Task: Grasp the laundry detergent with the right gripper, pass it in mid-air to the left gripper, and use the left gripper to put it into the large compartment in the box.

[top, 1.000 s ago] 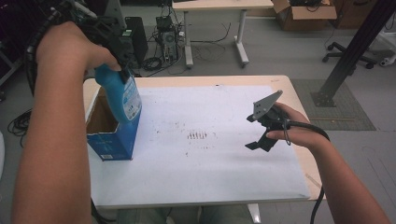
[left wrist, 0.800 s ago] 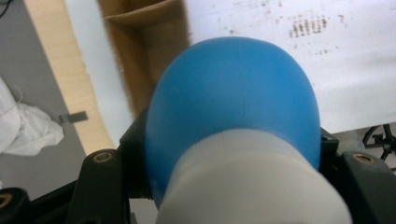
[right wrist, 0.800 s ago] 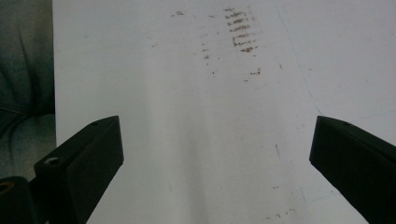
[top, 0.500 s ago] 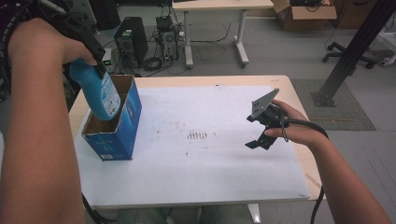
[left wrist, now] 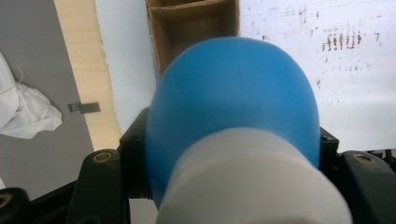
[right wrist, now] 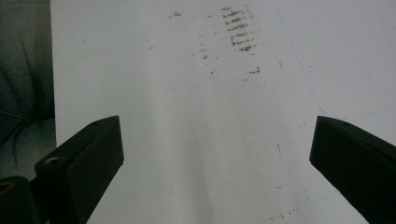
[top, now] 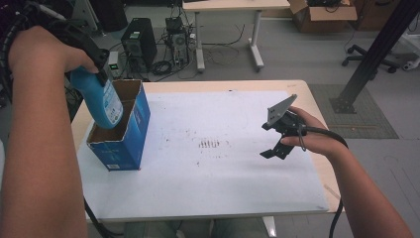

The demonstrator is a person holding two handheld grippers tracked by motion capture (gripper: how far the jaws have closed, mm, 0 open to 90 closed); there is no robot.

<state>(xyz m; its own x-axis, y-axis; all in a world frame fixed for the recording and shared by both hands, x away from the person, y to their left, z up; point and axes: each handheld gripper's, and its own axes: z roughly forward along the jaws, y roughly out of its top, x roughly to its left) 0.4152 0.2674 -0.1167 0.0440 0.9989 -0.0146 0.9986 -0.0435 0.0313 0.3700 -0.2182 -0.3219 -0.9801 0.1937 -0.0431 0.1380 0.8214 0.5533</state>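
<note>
A blue bottle (top: 101,99) with a white cap hangs neck-up, its base dipping into the open top of a blue cardboard box (top: 126,136) at the table's left. My left gripper (top: 91,57) is shut on the bottle's neck end. Seen from the left gripper view, the bottle (left wrist: 233,107) bulges between the jaws, its white cap (left wrist: 252,182) nearest the camera, and the brown inside of the box (left wrist: 187,32) lies beyond. Over the table's right side my right gripper (top: 270,141) stands open, holding nothing; the right gripper view has its jaws (right wrist: 215,154) wide apart over the bare white sheet.
A white sheet (top: 213,168) with a few dark smudges (top: 210,144) covers the tabletop. Behind the table on the floor stand a computer tower (top: 136,42), cables, another desk's legs and a cardboard box (top: 322,10). A black post (top: 369,59) rises at the right.
My left gripper has carried the bottle leftward and a little down, so its base now sits in the box's opening. The right hand has stayed where it was.
</note>
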